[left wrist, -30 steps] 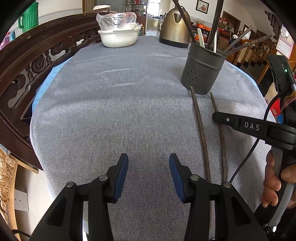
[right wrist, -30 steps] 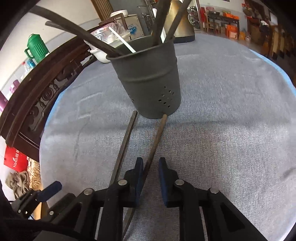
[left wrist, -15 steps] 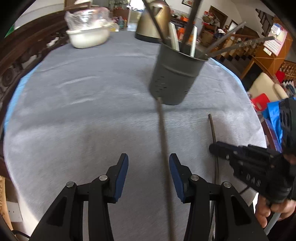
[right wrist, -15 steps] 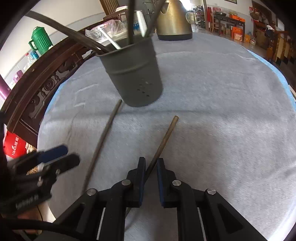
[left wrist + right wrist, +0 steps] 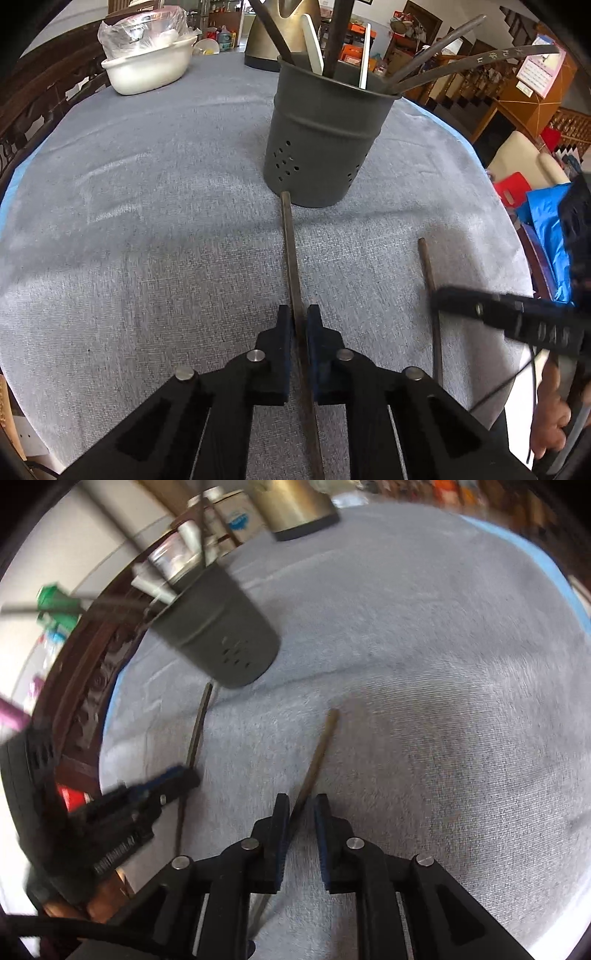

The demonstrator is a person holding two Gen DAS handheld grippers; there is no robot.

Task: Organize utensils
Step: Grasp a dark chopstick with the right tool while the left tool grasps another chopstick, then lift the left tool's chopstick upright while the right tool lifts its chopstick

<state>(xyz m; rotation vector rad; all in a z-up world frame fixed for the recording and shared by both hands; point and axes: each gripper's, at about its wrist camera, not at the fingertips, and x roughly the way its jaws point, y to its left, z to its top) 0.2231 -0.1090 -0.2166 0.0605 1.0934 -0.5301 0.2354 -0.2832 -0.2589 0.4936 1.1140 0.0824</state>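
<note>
A grey perforated utensil holder [image 5: 325, 140] with several chopsticks and utensils in it stands on the grey tablecloth [image 5: 147, 240]. A dark chopstick [image 5: 290, 251] lies from the holder's base back between my left gripper's pads. My left gripper [image 5: 299, 314] is shut on it. A second chopstick [image 5: 428, 273] lies to the right, running under my right gripper's finger [image 5: 480, 306]. In the blurred right wrist view this chopstick [image 5: 321, 746] passes between the jaws of my right gripper [image 5: 301, 801], which are opening, with a gap at the right pad. The holder [image 5: 229, 635] sits at upper left.
At the far end stand a white bowl [image 5: 147, 70] holding a plastic bag and a brass kettle [image 5: 266, 48]. A carved dark wooden frame [image 5: 22, 110] borders the left side. The table's right edge drops to a red stool [image 5: 513, 188]. A person's hand [image 5: 550, 424] holds the right gripper.
My left gripper slid right over the left chopstick and closed on it. My right gripper drew its chopstick away from the holder, and its jaws have widened.
</note>
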